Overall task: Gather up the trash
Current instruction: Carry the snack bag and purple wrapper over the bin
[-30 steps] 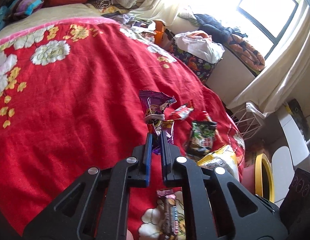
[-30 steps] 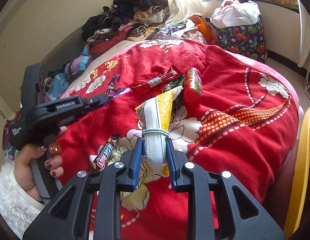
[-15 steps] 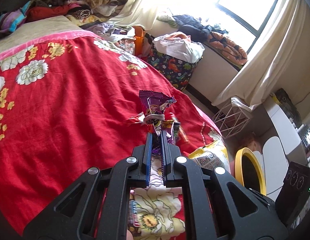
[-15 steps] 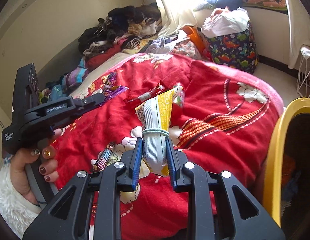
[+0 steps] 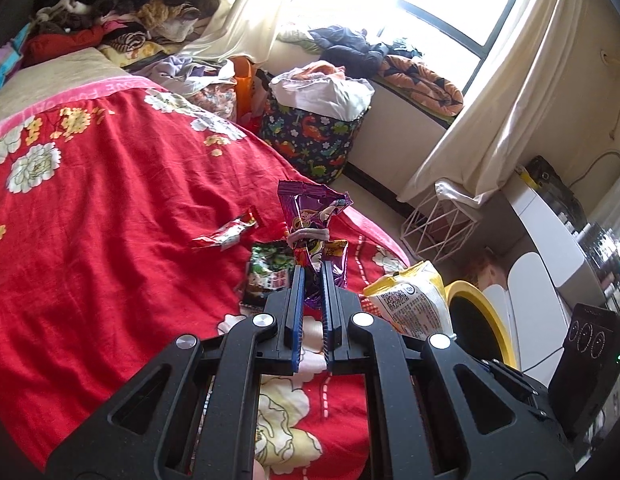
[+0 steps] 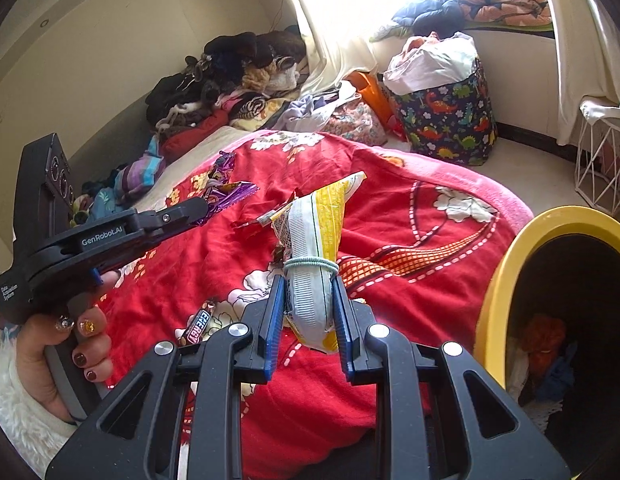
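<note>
My left gripper (image 5: pixel 311 276) is shut on a purple snack wrapper (image 5: pixel 310 216) held up above the red bedspread (image 5: pixel 109 220). My right gripper (image 6: pixel 305 284) is shut on a yellow and white snack bag (image 6: pixel 316 232), also lifted off the bed; the same bag (image 5: pixel 410 304) shows at the right of the left wrist view. On the bed lie a red wrapper (image 5: pixel 225 234), a dark green packet (image 5: pixel 267 276) and an energy bar (image 6: pixel 197 326). The yellow-rimmed trash bin (image 6: pixel 510 264) stands off the bed's right edge with some trash inside.
A hand in a white fluffy sleeve (image 6: pixel 41 364) holds the left gripper body (image 6: pixel 89 240). A dinosaur-print laundry basket (image 5: pixel 310 140), a white wire basket (image 5: pixel 438 224) and piled clothes (image 6: pixel 229 80) stand beyond the bed. Curtains (image 5: pixel 502 120) hang by the window.
Both grippers have risen and swung right with their wrappers. The yellow bin has come into full view at the right, and the red can has left the right wrist view.
</note>
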Action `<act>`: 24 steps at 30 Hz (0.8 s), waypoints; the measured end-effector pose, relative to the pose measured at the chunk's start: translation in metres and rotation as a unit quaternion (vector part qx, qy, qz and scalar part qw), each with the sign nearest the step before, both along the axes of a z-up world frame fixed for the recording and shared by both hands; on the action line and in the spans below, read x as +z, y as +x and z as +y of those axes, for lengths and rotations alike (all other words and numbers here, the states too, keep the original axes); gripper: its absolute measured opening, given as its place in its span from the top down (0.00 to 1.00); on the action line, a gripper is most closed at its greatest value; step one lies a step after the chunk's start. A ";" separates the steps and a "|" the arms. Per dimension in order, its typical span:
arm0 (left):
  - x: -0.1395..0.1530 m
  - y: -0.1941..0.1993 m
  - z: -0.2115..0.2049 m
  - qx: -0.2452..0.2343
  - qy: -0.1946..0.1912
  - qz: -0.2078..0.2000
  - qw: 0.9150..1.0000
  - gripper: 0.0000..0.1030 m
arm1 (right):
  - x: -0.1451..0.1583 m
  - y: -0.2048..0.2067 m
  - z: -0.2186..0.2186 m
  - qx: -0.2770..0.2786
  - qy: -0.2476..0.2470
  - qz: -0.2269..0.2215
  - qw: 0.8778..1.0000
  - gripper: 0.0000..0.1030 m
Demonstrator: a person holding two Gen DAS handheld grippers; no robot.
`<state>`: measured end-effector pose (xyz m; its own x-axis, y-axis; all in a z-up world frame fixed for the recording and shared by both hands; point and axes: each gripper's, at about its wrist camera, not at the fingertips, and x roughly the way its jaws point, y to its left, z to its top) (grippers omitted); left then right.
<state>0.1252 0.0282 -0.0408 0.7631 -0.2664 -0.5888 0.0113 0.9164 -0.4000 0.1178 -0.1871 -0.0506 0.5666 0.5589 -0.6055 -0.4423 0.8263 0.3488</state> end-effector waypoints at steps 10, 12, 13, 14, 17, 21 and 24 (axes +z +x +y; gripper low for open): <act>0.006 -0.001 -0.020 -0.026 0.004 -0.007 1.000 0.96 | 0.005 -0.006 -0.016 -0.021 0.001 -0.007 1.000 0.78; 0.006 -0.002 -0.024 -0.031 0.004 -0.008 0.999 0.96 | 0.006 -0.007 -0.020 -0.025 0.001 -0.007 1.000 0.78; 0.007 -0.002 -0.026 -0.033 0.005 -0.008 0.999 0.96 | 0.006 -0.008 -0.022 -0.027 0.001 -0.008 1.000 0.78; 0.007 -0.002 -0.027 -0.035 0.005 -0.009 0.999 0.96 | 0.007 -0.008 -0.024 -0.030 0.001 -0.008 1.000 0.78; 0.008 -0.003 -0.031 -0.040 0.006 -0.010 0.999 0.96 | 0.007 -0.008 -0.029 -0.036 0.002 -0.009 0.999 0.78; 0.010 -0.004 -0.038 -0.046 0.006 -0.012 0.999 0.96 | 0.007 -0.008 -0.036 -0.046 0.003 -0.009 0.999 0.78; 0.012 -0.005 -0.042 -0.052 0.007 -0.014 0.999 0.96 | 0.008 -0.008 -0.043 -0.052 0.005 -0.010 0.999 0.78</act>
<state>0.1199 -0.0136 -0.0291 0.7478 -0.3359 -0.5727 0.1164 0.9156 -0.3849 0.1094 -0.2297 -0.0424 0.6345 0.5014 -0.5883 -0.3605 0.8652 0.3486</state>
